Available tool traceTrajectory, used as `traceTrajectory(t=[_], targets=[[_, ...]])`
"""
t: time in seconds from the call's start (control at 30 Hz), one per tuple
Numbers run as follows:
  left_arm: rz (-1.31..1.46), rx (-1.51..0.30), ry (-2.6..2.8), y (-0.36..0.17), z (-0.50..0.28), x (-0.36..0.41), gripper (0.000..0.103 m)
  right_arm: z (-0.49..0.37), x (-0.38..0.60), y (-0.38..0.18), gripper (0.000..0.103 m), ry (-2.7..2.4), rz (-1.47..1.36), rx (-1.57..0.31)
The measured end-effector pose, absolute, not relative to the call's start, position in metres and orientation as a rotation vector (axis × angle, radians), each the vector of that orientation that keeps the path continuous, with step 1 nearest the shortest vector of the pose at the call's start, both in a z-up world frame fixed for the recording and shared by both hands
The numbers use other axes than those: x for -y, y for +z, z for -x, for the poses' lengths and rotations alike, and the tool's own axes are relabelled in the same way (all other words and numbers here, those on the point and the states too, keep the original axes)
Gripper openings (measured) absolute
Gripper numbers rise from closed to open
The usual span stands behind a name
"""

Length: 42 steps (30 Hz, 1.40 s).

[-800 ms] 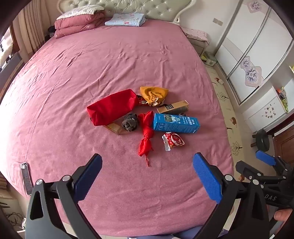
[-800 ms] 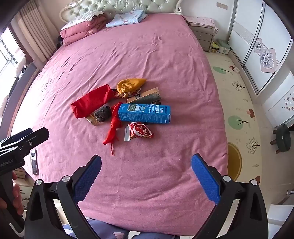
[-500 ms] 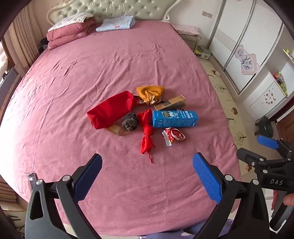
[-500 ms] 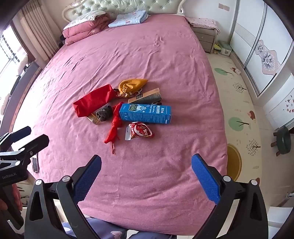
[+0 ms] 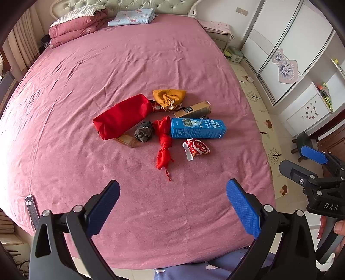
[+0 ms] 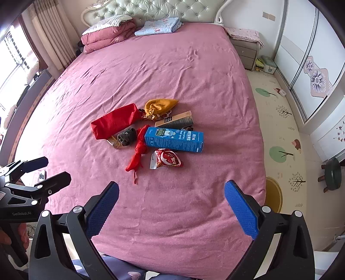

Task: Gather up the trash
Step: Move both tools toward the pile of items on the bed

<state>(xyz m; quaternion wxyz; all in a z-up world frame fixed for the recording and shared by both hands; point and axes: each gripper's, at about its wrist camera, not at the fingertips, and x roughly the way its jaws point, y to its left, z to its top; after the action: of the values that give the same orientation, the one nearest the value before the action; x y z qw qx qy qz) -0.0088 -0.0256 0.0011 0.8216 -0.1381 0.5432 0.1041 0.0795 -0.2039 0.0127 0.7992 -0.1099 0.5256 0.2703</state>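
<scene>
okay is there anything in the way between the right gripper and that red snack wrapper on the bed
Nothing visible blocks it. The right gripper is open and empty above bare pink bedspread, and the red snack wrapper lies at the near edge of the pile, uncovered. The blue box sits just behind it, and the red cloth lies to one side.

A wide bed (image 6: 194, 75) under a pink cover fills the room, its tufted pale-green headboard (image 6: 155, 9) against the far wall. Folded pink quilts (image 6: 107, 36) sit far left, a light-blue blanket (image 6: 159, 25) beside them. Daylight pours through curtained windows (image 6: 19, 58) on the left. Right, a bedside cabinet (image 6: 246, 51), white wardrobe doors (image 6: 306, 64) with flowers, a tree-patterned floor mat (image 6: 280, 129) and a dark stool (image 6: 333, 174).
</scene>
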Motion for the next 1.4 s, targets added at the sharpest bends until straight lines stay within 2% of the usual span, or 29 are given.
traceTrajectory(t=[1.4], targets=[[0.32, -1.244, 0.207, -0.017, -0.004, 0.025, 0.099, -0.082, 0.206, 0.003, 0.094, 0.591, 0.225, -1.163]])
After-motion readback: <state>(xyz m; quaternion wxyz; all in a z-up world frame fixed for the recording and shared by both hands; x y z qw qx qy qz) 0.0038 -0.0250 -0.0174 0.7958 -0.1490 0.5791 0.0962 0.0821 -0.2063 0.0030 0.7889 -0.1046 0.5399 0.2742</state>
